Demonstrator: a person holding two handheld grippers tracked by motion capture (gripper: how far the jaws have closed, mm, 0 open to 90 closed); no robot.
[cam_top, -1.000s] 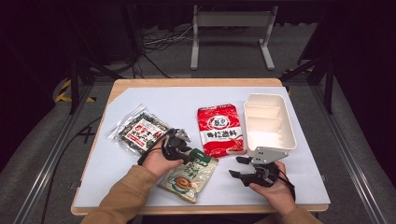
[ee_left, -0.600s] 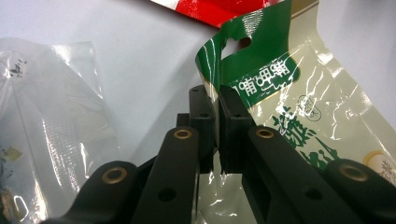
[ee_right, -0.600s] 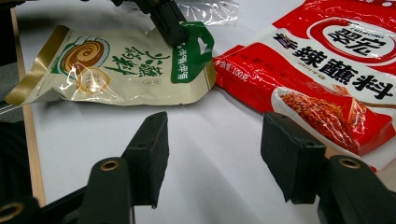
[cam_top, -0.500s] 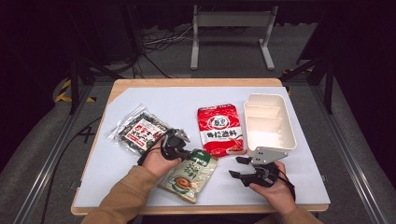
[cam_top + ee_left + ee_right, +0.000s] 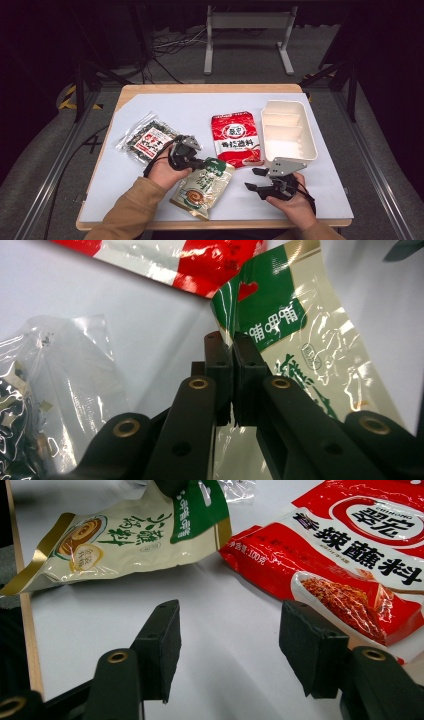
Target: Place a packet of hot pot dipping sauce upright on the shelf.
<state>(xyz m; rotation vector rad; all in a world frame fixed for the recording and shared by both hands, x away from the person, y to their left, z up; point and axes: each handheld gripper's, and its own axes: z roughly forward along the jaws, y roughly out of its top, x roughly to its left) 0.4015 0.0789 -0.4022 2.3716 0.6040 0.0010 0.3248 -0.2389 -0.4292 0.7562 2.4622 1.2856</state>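
Observation:
A cream-and-green packet [image 5: 202, 187] lies at the front of the table, its green top end raised a little off the white surface. My left gripper [image 5: 202, 162] is shut on that green top edge, and in the left gripper view the jaws pinch the packet [image 5: 300, 355] at the left gripper [image 5: 232, 347] tips. My right gripper [image 5: 252, 178] rests near the front right, open, with bare table between its jaws. In the right gripper view, the right gripper [image 5: 230, 635] faces the cream packet [image 5: 125, 535] and a red packet [image 5: 360, 545].
A red packet [image 5: 236, 137] lies flat mid-table. A clear packet of dark seaweed [image 5: 147, 141] lies to the left. A white compartment tray [image 5: 310, 145] stands at the right, just beyond my right gripper. The table's wooden front edge [image 5: 225, 225] is close to both hands.
The left gripper's jaws have come together on the cream packet's green edge, and the hand has risen slightly with it. The right gripper has kept still.

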